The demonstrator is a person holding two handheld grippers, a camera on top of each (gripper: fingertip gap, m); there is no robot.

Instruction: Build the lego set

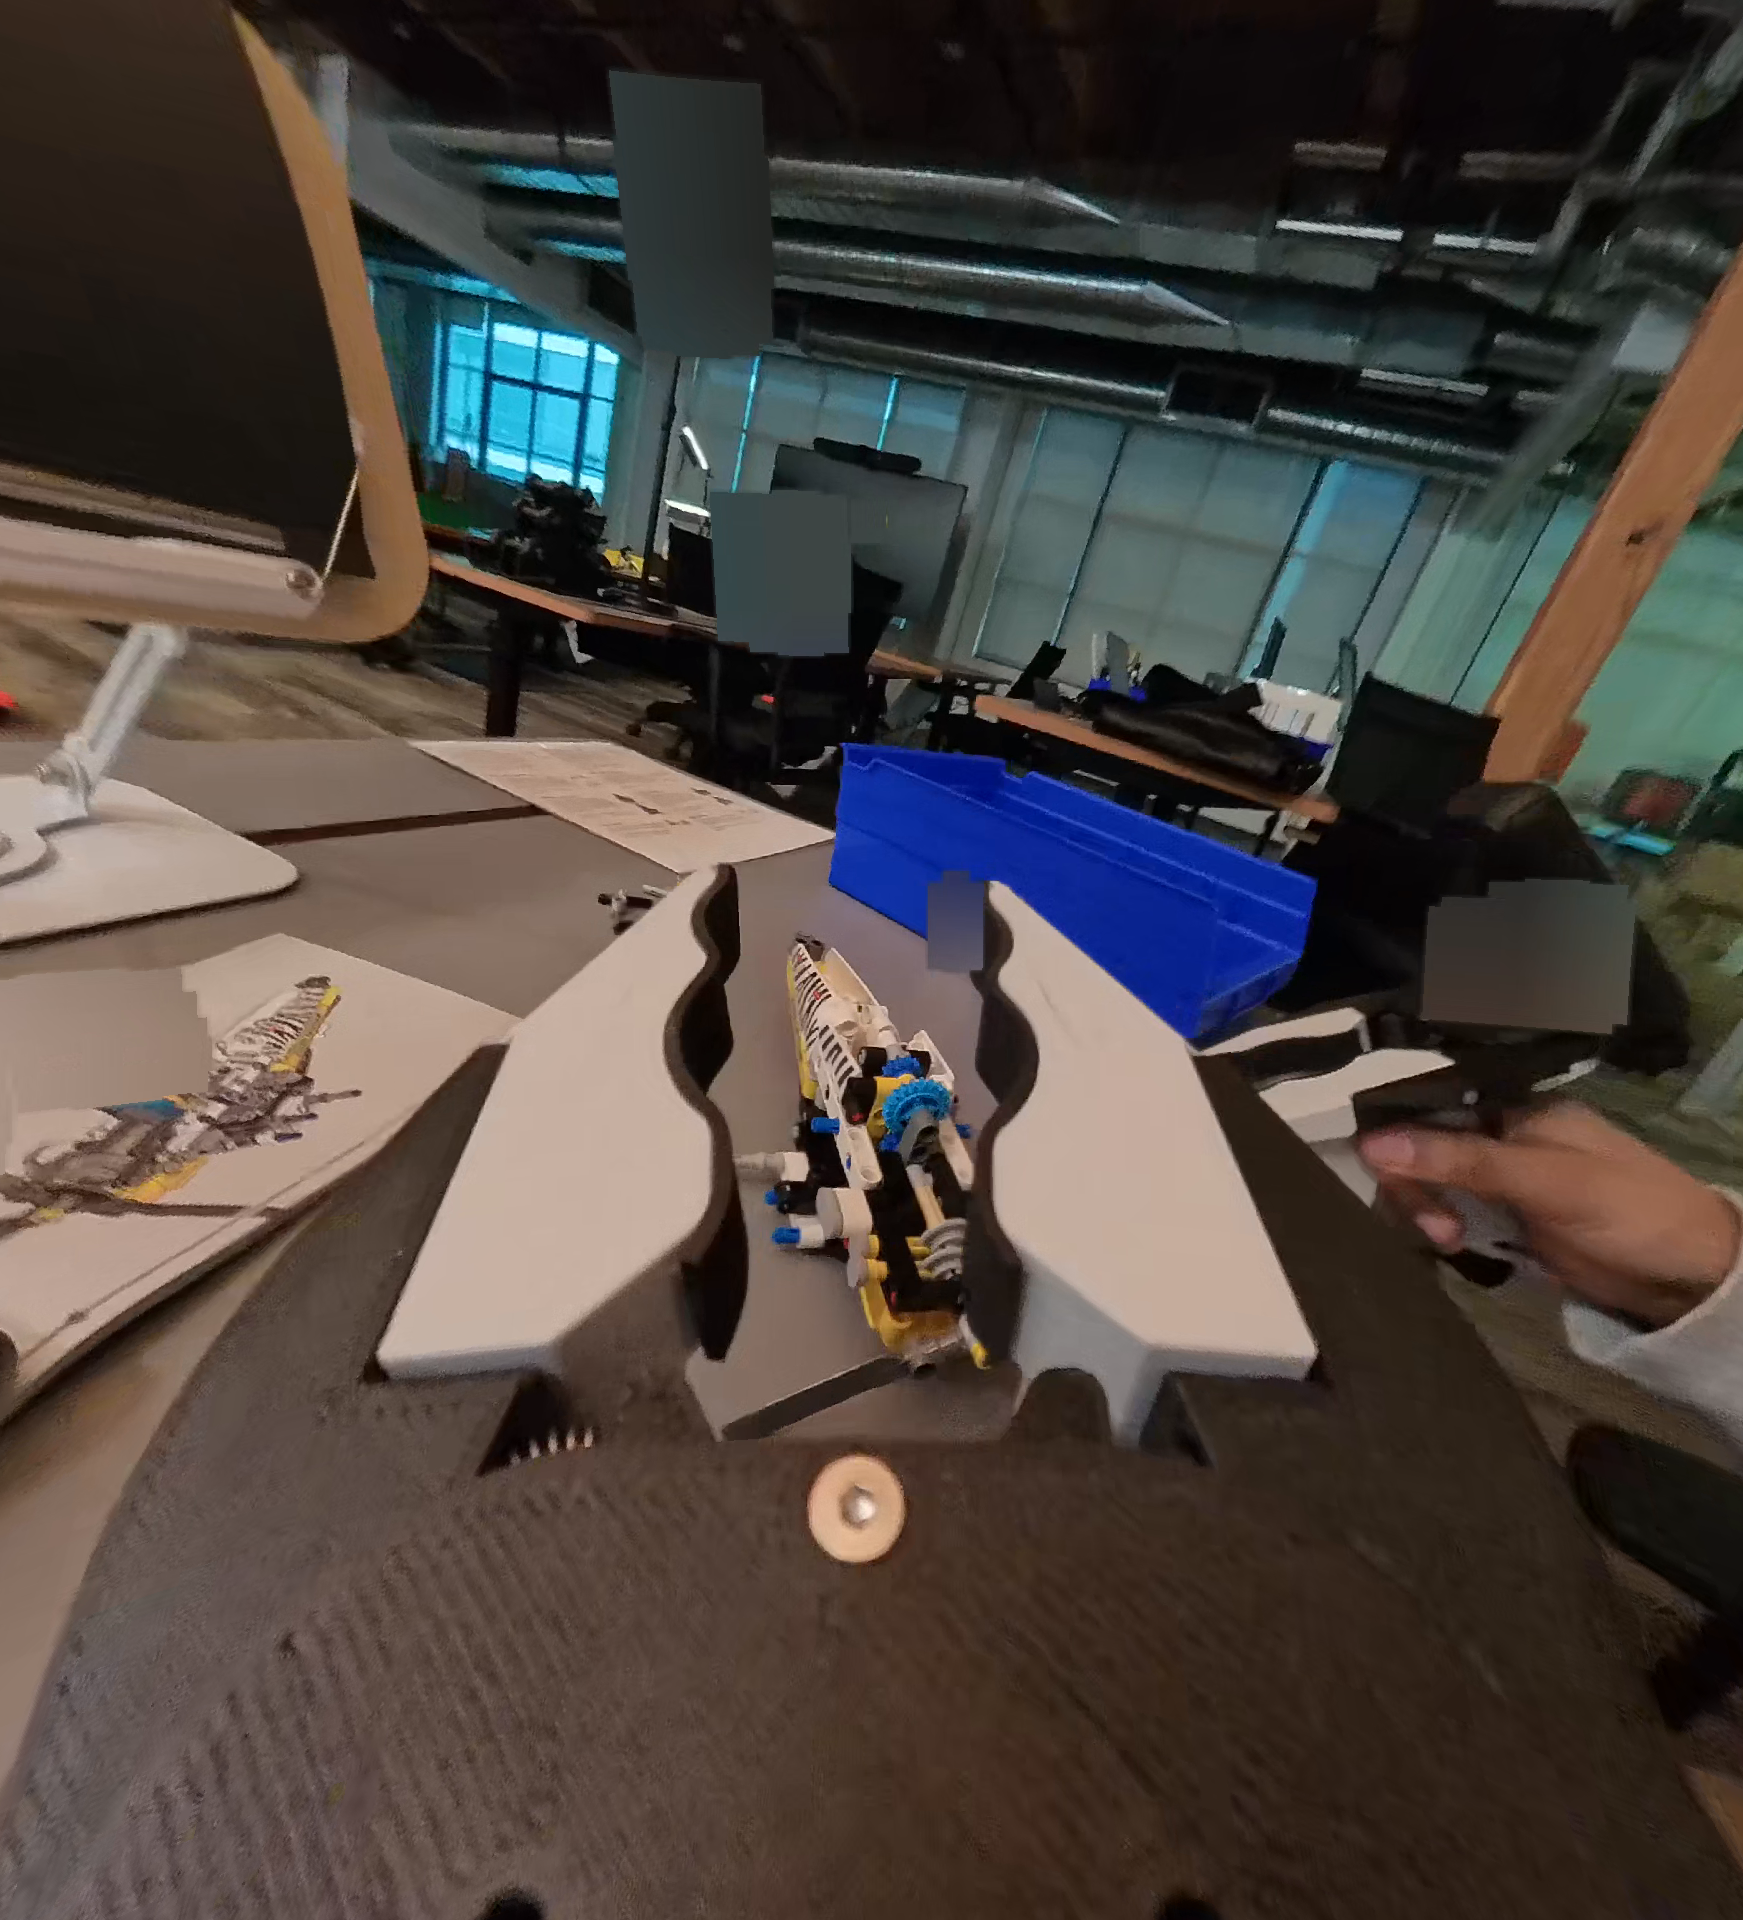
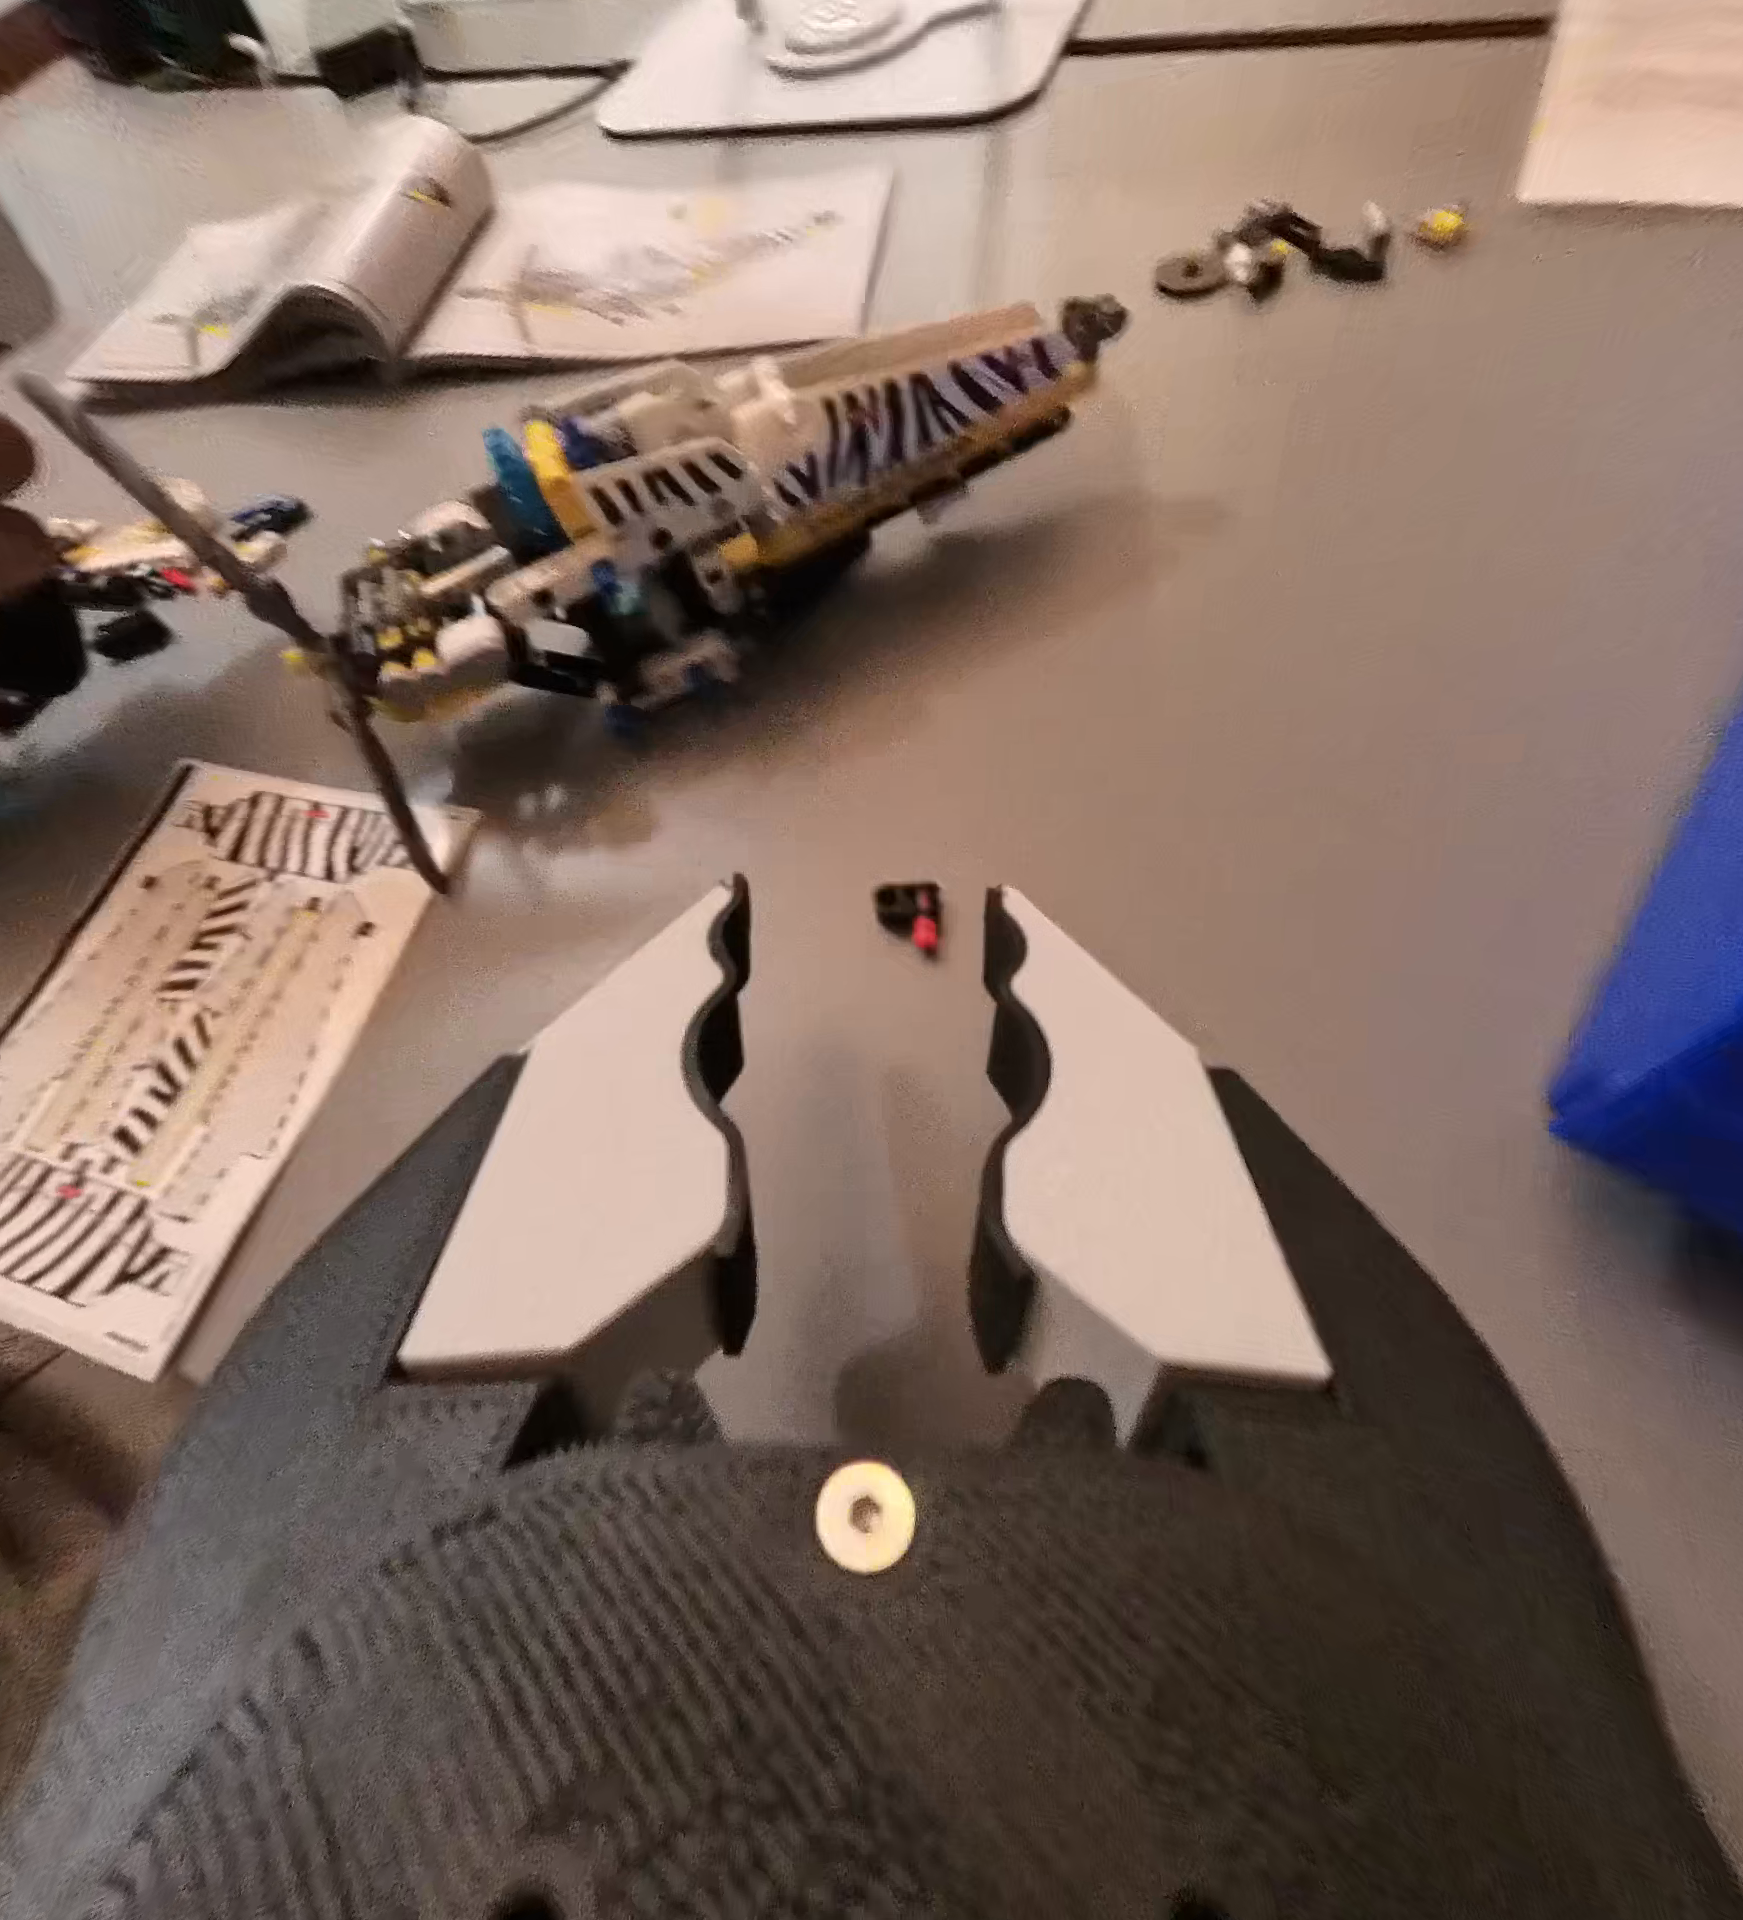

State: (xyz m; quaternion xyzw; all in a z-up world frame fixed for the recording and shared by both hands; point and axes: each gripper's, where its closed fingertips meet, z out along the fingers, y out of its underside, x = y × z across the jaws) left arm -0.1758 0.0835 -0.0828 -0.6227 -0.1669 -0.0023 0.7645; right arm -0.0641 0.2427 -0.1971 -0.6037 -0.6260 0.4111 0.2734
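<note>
The partly built lego plane [image 1: 872, 1132], white and yellow with zebra stripes and blue gears, lies on the grey table [image 1: 493, 894]. In the left wrist view it shows in the gap between the fingers of my open left gripper [image 1: 856, 883], close to the right finger, nose toward me. In the right wrist view the plane [image 2: 701, 520] lies ahead to the left with its grey propeller [image 2: 254, 592] toward the left. My right gripper [image 2: 865, 891] is open and empty; a small black piece with a red pin [image 2: 911, 916] lies on the table just beyond its tips. The right gripper also shows in the left wrist view [image 1: 1314, 1060], held by a hand.
A blue bin [image 2: 1719, 997] stands at the right. An open instruction booklet [image 2: 493, 270] and a zebra sticker sheet [image 2: 140, 1049] lie at the left. Loose small pieces [image 2: 1293, 249] lie at the back. A white monitor stand [image 1: 67, 862] and a paper sheet [image 1: 628, 800] are beyond. About 25 cm separates my left fingertips from my right. The plane [image 2: 701, 520] is about 10 cm from my right fingertips.
</note>
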